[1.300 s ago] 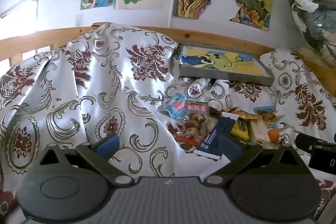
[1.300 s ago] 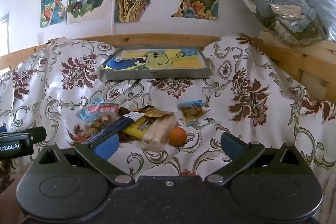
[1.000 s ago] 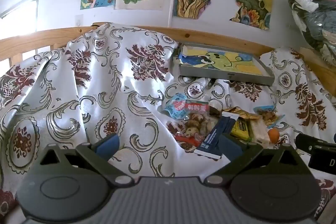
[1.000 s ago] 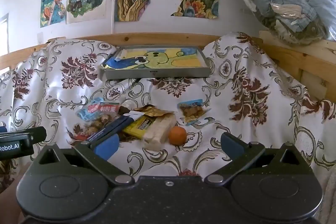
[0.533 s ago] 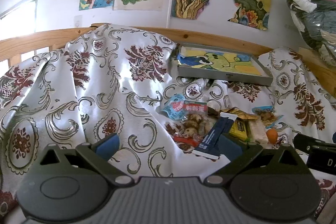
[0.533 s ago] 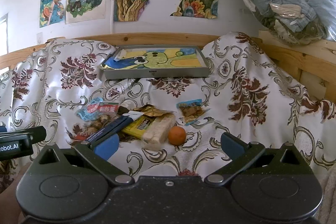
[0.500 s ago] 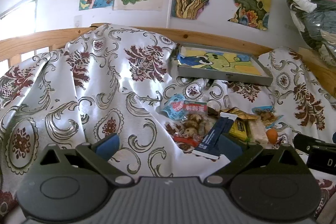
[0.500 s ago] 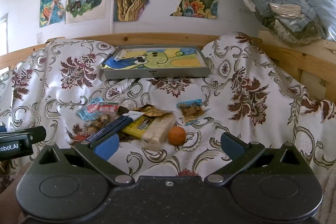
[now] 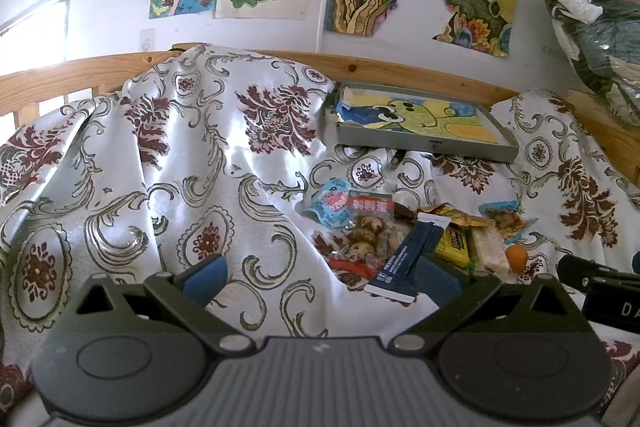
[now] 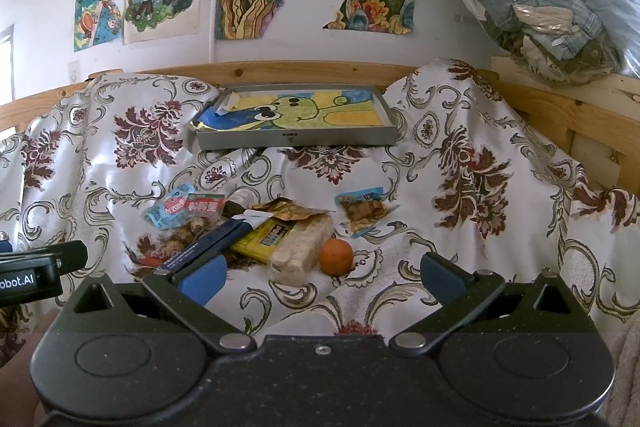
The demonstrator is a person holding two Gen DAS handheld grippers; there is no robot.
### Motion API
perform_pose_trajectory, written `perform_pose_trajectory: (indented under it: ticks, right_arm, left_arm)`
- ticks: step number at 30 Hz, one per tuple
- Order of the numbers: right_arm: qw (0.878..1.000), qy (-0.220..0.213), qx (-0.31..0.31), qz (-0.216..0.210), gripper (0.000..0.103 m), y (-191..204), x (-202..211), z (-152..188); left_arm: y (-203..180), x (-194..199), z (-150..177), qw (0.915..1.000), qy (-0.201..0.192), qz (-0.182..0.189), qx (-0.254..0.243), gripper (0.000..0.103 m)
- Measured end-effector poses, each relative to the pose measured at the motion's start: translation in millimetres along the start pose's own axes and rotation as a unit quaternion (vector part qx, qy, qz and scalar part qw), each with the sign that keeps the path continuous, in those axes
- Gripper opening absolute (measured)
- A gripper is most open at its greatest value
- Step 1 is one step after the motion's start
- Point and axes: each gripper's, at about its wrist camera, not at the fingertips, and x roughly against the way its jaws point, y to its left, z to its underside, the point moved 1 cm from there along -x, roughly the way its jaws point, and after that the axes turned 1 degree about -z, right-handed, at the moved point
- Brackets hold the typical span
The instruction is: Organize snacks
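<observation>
1. The right gripper (image 10: 322, 277) hangs low over the near part of the patterned bedspread (image 10: 460, 187) with its blue pads spread wide and nothing between them.
2. The left gripper (image 9: 320, 277) is likewise spread and empty, held at the left of the pile; in the right wrist view its black finger pokes in at the left edge.
3. The snacks lie in a loose heap in a dip near the middle of the bedspread, just ahead of both grippers: an orange fruit (image 10: 336, 256), a pale rice-cracker pack (image 10: 302, 247) touching it, a yellow packet (image 10: 266, 237), a dark blue stick sachet (image 10: 208, 241), a bag of speckled eggs (image 9: 366, 239) and a light blue pouch (image 10: 172, 209).
4. A small blue-edged snack pack (image 10: 366, 209) sits a little apart, to the right of the heap.
5. Judged from these views, the right gripper is nearer the fruit and cracker pack, which lie straight ahead of its gap.
6. The sachet's long axis runs diagonally, its near end toward the left gripper's right pad.
7. Beyond the heap, a grey tray (image 10: 296, 141) lined with a cartoon drawing rests by the far wooden rail; it looks the likely place for the snacks.
8. Only the right wrist view shows the separate pack clearly; the left view shows the egg bag better.
</observation>
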Motion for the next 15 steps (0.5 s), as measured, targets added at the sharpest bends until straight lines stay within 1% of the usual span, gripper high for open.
perform_pose_trajectory:
  ticks: [15]
  right_arm:
    - [1.000,0.002,-0.003,0.001,0.102,-3.7,-0.6,3.3]
  left_arm:
    - [-4.0,-0.2,0.8,1.0000,0.001,-0.001,0.000,0.103]
